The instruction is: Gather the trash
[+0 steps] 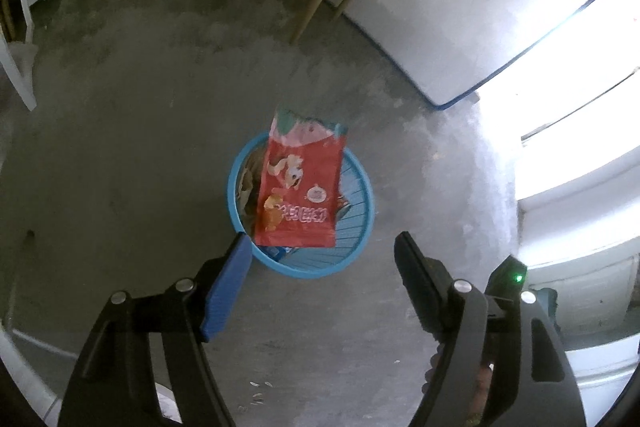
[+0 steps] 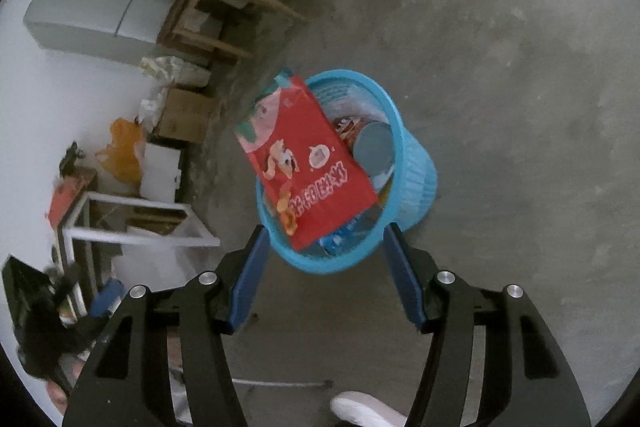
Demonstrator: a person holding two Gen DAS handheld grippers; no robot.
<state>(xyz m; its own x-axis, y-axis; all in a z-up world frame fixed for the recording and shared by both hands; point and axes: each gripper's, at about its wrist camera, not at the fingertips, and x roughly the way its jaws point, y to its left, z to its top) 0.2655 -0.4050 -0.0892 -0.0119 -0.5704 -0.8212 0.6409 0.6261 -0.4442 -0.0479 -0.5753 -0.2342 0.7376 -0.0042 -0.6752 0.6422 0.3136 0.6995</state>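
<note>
The red snack bag carries one line of large white stylised characters along its lower edge, too distorted to read in either view. Above that line it bears a small round white emblem, whose content is too small to read, and a cartoon figure. No other text, number or brand can be read on any other item.

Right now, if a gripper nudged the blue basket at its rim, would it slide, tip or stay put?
The blue basket would probably tip or skid: its slatted plastic walls look thin and light. The red snack bag standing tall across its rim likely adds little weight. The smooth concrete floor seems to offer little grip.
</note>
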